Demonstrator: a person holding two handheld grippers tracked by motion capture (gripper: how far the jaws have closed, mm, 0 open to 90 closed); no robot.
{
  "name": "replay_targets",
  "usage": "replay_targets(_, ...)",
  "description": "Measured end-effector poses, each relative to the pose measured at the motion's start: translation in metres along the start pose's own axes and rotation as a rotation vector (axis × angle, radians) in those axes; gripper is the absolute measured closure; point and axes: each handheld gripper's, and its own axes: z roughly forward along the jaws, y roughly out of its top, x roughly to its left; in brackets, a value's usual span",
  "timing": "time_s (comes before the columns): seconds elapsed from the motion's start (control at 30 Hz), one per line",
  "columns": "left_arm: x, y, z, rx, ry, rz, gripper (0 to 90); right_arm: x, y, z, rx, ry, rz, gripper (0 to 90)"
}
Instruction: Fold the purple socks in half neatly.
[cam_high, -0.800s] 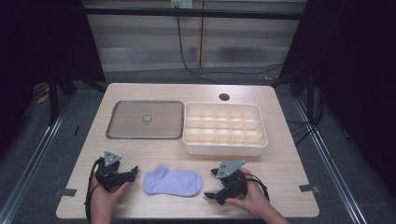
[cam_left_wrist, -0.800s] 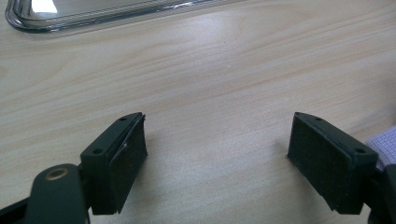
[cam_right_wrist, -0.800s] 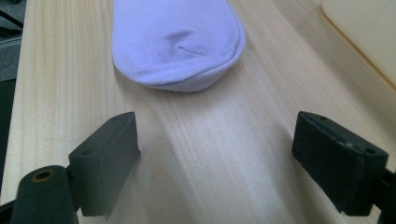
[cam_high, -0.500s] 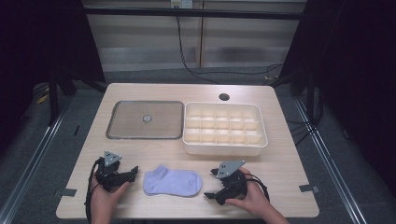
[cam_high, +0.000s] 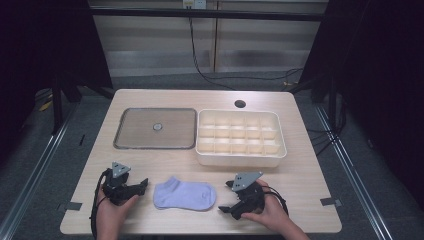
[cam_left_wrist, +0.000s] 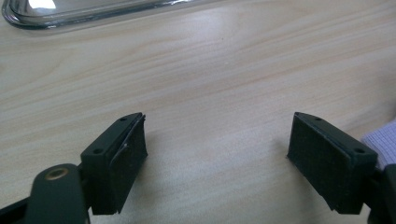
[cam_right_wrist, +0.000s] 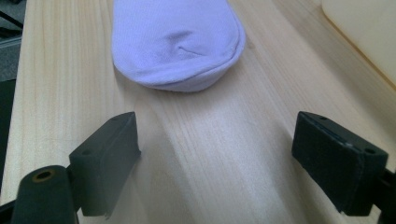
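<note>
- sock (cam_high: 184, 195) flat on table (cam_high: 300, 172), near front edge, in front of the tray (cam_high: 155, 128) and box (cam_high: 240, 138)
- left gripper (cam_high: 141, 186) just left of sock, jaws wide apart, empty
- right gripper (cam_high: 226, 197) just right of sock, jaws wide apart, empty

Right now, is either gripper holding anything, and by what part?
Nothing is held. The left gripper and right gripper are both open over bare table, on either side of the sock, neither touching it.
</note>
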Motion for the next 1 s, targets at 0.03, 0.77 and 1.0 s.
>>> replay_targets(0.03, 0.0, 0.001, -0.002, 0.024, -0.003, -0.002, 21.0, 0.0, 0.0, 0.0, 0.0, 0.0, 0.0, 13.9)
replay_targets(0.77, -0.014, 0.022, -0.019, 0.2, -0.135, -0.065, 30.5, -0.001, 0.0, -0.001, -0.004, -0.011, 0.011, 16.0)
replay_targets(1.0, -0.018, 0.027, -0.019, 0.23, -0.184, -0.102, 33.6, -0.003, 0.002, -0.004, 0.004, 0.014, 0.054, 26.0)
